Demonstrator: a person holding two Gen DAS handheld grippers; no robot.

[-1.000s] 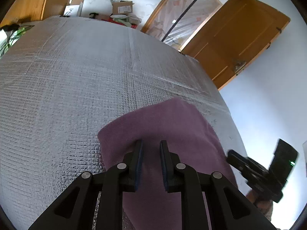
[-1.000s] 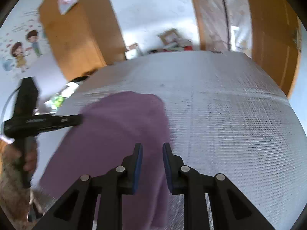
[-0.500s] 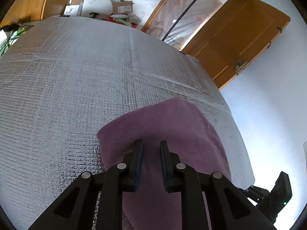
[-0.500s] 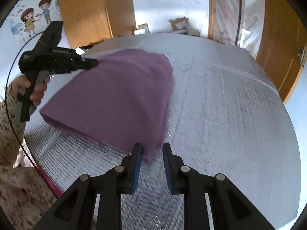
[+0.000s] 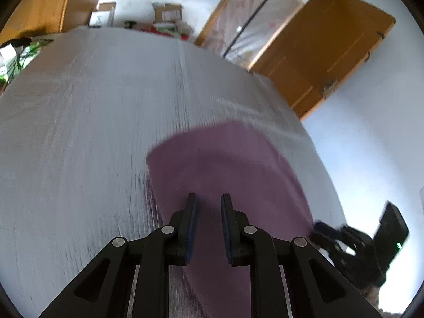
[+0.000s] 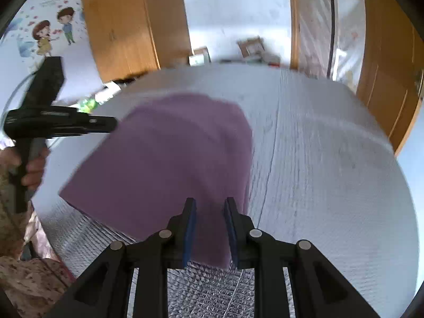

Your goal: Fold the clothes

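A purple cloth (image 6: 169, 164) is seen lying folded on the silver quilted table (image 6: 331, 175), near its front edge. The left gripper (image 5: 208, 206) is held over the cloth's near part, its jaws slightly parted with nothing visibly pinched. The right gripper (image 6: 209, 209) is held above the cloth's near corner, jaws likewise a little apart and empty. A hand (image 6: 31, 167) is seen on the left gripper's handle.

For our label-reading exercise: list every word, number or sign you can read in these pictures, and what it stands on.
None can be read.
Cardboard boxes: labels blurred.
Left gripper: pale marking, too blurred.
Wall sticker: cartoon children only, no words legible.
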